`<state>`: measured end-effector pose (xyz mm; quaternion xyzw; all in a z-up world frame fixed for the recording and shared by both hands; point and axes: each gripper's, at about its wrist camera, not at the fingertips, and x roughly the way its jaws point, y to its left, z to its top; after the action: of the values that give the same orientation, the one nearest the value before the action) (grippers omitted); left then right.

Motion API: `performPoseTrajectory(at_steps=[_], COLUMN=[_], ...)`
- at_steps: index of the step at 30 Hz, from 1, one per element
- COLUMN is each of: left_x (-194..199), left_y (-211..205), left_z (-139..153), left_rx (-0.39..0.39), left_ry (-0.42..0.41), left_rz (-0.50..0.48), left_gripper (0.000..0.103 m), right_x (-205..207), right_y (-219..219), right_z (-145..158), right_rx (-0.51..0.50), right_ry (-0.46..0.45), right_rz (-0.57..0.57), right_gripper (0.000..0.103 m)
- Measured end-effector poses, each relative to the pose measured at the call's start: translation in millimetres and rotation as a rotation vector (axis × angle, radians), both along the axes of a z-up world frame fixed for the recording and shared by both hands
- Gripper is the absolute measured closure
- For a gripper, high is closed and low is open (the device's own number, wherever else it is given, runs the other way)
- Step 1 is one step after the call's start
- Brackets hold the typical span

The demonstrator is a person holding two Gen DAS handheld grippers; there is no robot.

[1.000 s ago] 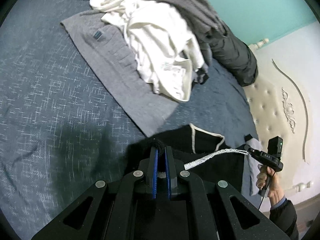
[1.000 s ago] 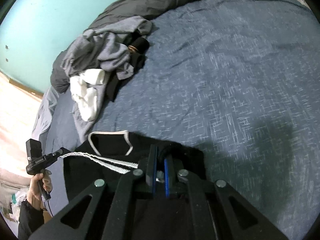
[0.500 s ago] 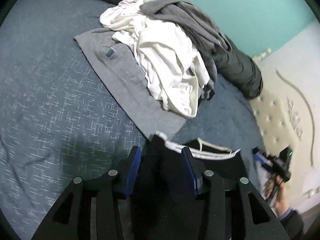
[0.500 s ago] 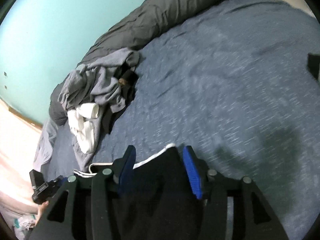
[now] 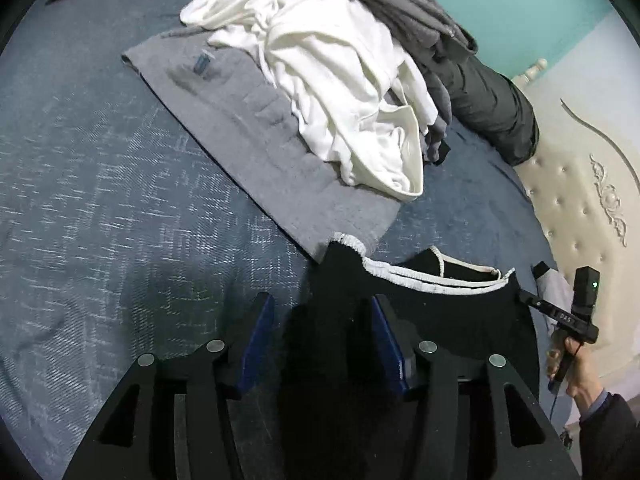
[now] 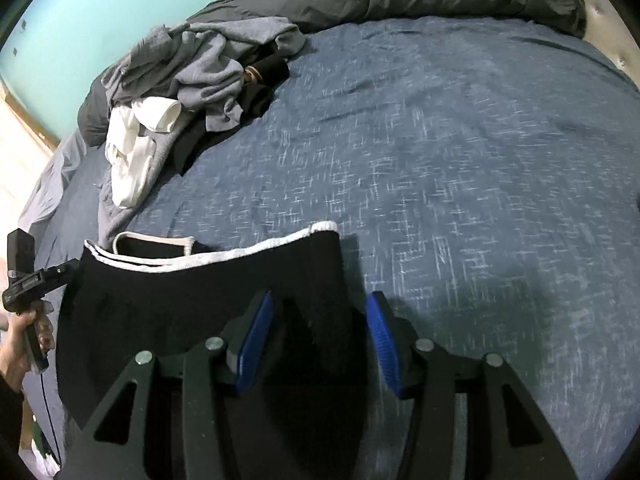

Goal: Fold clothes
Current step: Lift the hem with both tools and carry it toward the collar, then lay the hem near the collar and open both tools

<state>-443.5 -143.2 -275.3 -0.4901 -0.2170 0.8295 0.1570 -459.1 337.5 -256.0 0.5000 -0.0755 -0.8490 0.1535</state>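
Blue bedspread (image 6: 460,128), teal wall (image 5: 532,4), cream headboard (image 5: 580,184), both grippers' jaws just spread over black garment (image 6: 192,300)

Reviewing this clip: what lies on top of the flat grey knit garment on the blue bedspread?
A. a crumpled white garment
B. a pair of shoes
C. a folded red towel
A: the crumpled white garment rests on the flat grey knit garment.

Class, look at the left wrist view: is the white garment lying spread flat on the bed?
No. The white garment is crumpled in a heap on top of the grey towel, beside darker clothes.
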Motion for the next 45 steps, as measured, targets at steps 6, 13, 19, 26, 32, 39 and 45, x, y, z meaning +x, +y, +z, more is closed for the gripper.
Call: performPoseTrajectory(at_steps=[6,13,19,26,32,39,45], left_x=[-0.7,7.7,-7.9,-13.3,16.0,93.5,159.5], left_y=[6.1,-0.2,0.0,7.5,6.2,9.0,20.2], left_z=[1.8,28.2,30.0,10.3,29.5,56.4,48.9], left_rx=[-0.025,-0.06,-0.073,-0.075,-0.087,-0.004,0.011], left_ry=[0.033,0.105,0.077,0.026,0.061,0.08,0.061], left_rz=[-0.028,0.003,0.021,0.029,0.029,0.043,0.055], left_gripper=[0.081,0.095,0.095,0.092,0.064,0.058,0.057], right_x=[0.0,9.5,-1.4,-16.4,16.5,104.5,167.7], right_y=[-2.8,1.1,6.1,-0.1,10.4,-7.5,-73.7], right_z=[-1.4,22.5,27.7,-1.9,19.9,41.2,30.6], right_rx=[0.002,0.061,0.057,0.099,0.13,-0.186,-0.163], right_ry=[0.073,0.193,0.181,0.084,0.127,0.101,0.037], right_rz=[0.012,-0.029,-0.087,-0.124,-0.201,-0.13,0.004], right_gripper=[0.094,0.098,0.098,0.097,0.092,0.091,0.091])
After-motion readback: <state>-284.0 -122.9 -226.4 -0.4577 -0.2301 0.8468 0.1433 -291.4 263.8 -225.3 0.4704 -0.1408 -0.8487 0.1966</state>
